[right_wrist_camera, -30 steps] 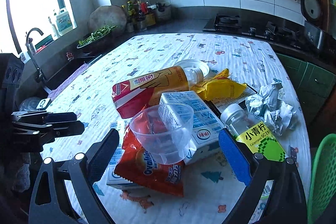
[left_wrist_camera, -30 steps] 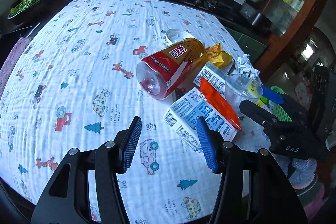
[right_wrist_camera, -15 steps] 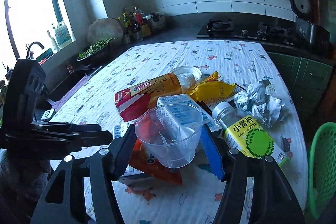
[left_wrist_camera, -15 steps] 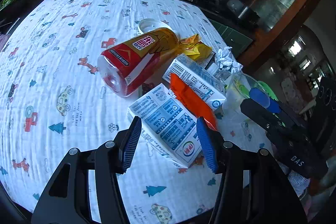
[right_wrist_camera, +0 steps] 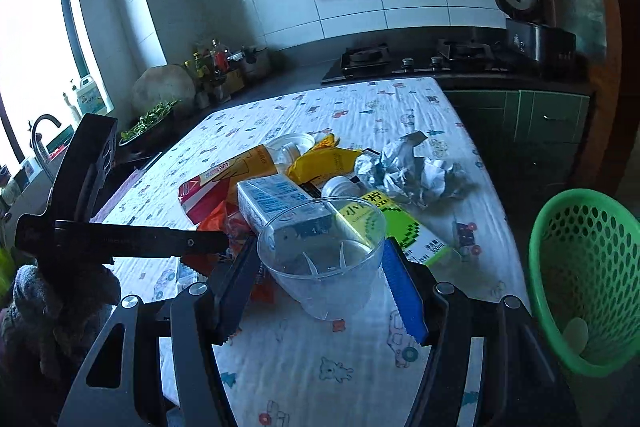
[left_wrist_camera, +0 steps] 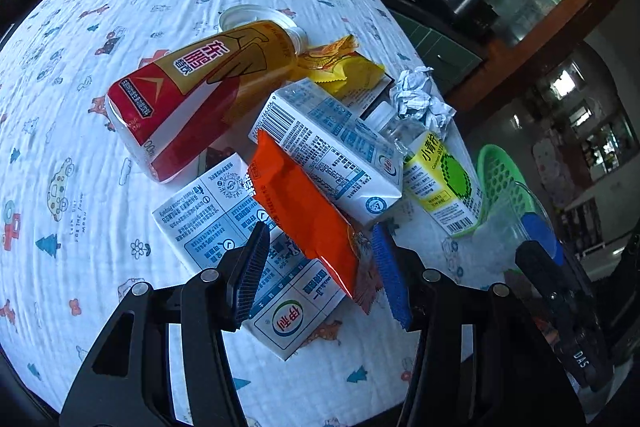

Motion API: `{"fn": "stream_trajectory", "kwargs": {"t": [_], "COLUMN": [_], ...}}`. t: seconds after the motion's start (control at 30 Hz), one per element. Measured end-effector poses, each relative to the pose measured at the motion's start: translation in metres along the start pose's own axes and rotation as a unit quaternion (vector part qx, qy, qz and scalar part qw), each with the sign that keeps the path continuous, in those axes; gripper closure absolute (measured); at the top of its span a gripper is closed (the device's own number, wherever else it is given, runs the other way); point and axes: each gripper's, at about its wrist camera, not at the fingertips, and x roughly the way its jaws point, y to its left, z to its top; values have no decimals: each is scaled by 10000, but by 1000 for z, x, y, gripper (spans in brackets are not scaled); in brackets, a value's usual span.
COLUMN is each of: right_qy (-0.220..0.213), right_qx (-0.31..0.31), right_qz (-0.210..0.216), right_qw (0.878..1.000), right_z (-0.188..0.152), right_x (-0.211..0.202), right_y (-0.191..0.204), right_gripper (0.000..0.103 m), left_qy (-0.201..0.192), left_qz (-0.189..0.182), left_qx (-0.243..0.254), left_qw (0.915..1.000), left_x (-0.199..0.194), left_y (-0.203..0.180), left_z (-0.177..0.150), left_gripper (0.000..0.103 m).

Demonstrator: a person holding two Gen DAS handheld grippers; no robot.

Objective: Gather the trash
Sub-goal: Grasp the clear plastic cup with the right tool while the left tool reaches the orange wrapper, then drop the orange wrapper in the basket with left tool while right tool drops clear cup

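**A:** Right wrist view: the right gripper (right_wrist_camera: 320, 279) has its fingers closed against a clear plastic cup (right_wrist_camera: 322, 255), see-through and tilted, held above the cartoon-print tablecloth (right_wrist_camera: 400, 107) near the green basket (right_wrist_camera: 584, 279).

**B:** And the left gripper (left_wrist_camera: 320, 279)? Its fingers are spread wide either side of an orange snack wrapper (left_wrist_camera: 304, 223), gripping nothing, with a flattened milk carton (left_wrist_camera: 224, 227) underneath. Any labels? I can read "DAS" on the other tool and "小青柠" on the lime bottle (left_wrist_camera: 444, 179).
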Motion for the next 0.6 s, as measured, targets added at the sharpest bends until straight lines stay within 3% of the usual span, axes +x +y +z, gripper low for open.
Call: {"fn": "stream_trajectory", "kwargs": {"t": [0.27,0.6], "right_qy": [-84,-196], "right_qx": [246,359], "right_qz": [-224,-448], "right_qw": [9994,9982], "right_z": [-9,-13], "right_x": [-17,-37], "right_y": [-26,-41], "right_gripper": [42,42], "left_qy": [-1,-153], "left_qz": [-187,-461], "left_qx": [-124,91], "left_qw": [9997,9988], "left_x": [-2,-50], "left_y": [4,-3], "left_z": [-4,-20], "left_gripper": [88,93]}}
